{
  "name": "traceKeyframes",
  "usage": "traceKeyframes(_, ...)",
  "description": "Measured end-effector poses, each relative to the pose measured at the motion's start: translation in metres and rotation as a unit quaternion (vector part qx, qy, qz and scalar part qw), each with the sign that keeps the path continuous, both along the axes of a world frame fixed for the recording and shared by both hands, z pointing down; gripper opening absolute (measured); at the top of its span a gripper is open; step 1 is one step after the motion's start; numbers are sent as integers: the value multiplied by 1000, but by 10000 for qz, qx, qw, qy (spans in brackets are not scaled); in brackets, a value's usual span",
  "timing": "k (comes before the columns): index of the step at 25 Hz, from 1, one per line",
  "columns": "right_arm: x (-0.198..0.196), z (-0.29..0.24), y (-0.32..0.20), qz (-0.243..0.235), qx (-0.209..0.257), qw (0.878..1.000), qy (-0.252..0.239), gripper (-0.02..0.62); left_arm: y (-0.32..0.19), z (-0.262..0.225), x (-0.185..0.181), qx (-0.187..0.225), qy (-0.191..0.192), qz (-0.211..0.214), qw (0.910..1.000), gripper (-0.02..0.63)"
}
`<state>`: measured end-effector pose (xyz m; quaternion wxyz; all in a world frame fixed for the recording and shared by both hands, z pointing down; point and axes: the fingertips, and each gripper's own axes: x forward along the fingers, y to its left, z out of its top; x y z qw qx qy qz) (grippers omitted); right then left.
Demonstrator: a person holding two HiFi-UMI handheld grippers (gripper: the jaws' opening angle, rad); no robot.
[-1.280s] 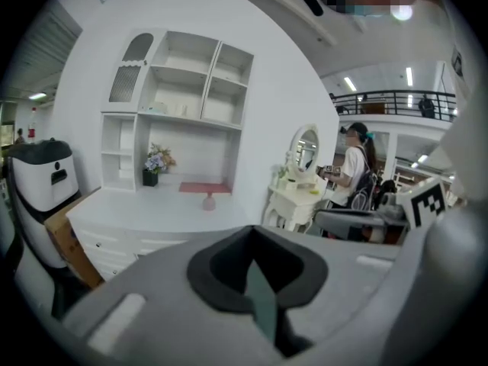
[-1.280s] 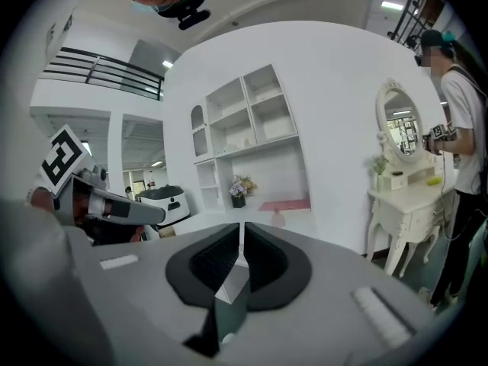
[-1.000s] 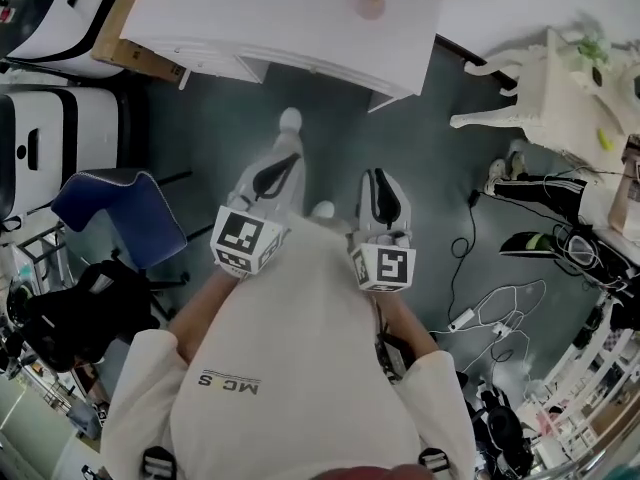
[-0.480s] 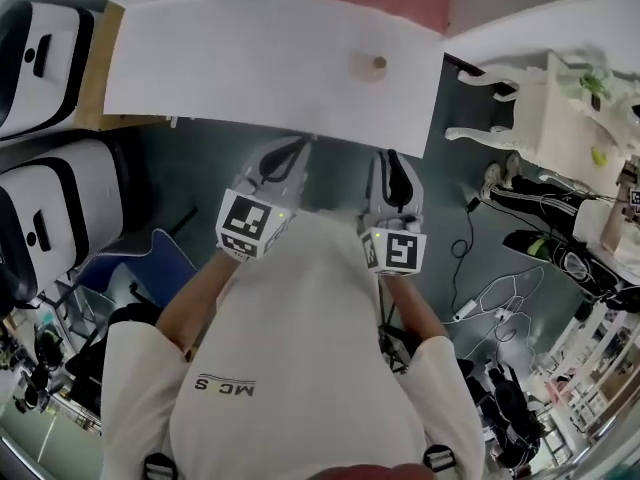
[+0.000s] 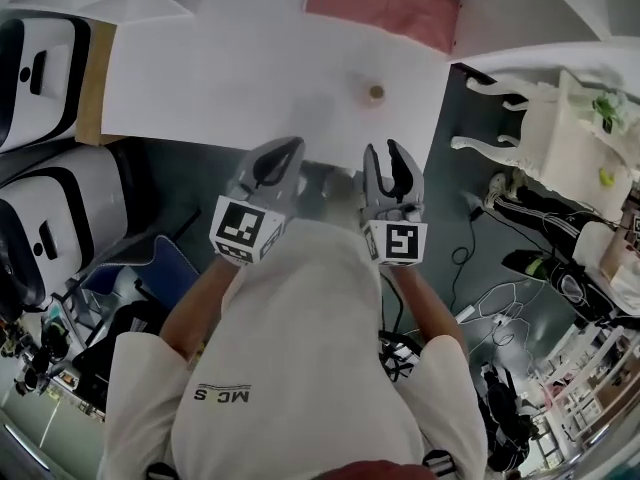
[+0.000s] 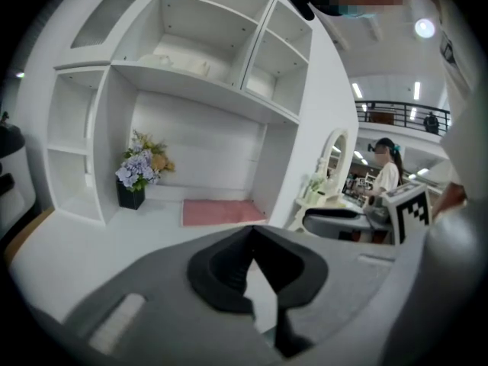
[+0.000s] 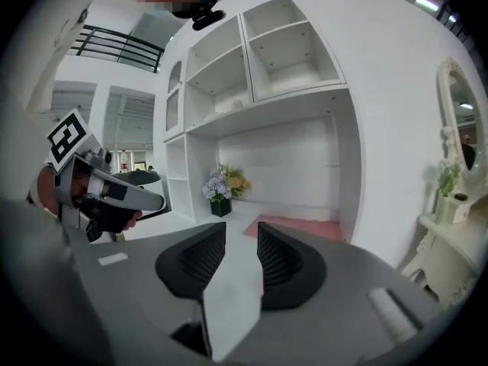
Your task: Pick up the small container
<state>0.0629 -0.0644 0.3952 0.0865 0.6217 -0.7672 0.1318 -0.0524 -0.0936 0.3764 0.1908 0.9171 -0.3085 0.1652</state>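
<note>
A tall white shelf unit (image 6: 191, 75) rises at the back of the white worktop (image 5: 230, 78), its open compartments showing in both gripper views. The worktop stretches across in front of me, mostly bare. On its far side, by the right end, lies a pink mat (image 5: 385, 3), flat against the foot of the shelves.

I hold my left gripper (image 5: 283, 151) and my right gripper (image 5: 387, 153) side by side at the worktop's near edge, both pointing forward over it. In the left gripper view the jaws of the left gripper (image 6: 252, 239) are closed, their tips meeting, with nothing between them. The jaws of the right gripper (image 7: 241, 235) are opening; a clear gap shows between the ribbed pads (image 7: 278, 261) and only bare worktop lies beyond it.

A bunch of flowers in a dark vase (image 6: 139, 175) stands on the worktop left of the mat, against the shelves.

The small container (image 5: 376, 93) stands on the worktop ahead of my right gripper, between it and the mat, apart from both jaws.
</note>
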Motion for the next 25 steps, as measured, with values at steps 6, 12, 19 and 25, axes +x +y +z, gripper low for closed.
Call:
traceKeyframes(6, 16, 28, -23, -327, -112, 9994, 74, 125, -9, 27, 22, -119, -121, -160, 9997, -2)
traceKeyframes(12, 32, 63, -38, -357, -159, 9992, 96, 140, -15, 56, 47, -70, -167, -214, 9996, -2)
traceKeyframes(19, 40, 110, -51, -374, -250, 9989, 88, 146, -17, 97, 56, -172, -240, -244, 9993, -2)
traceKeyframes(25, 50, 141, -66, -305, -259, 9990, 201, 156, -22, 119, 56, -148, -385, -336, 9986, -2)
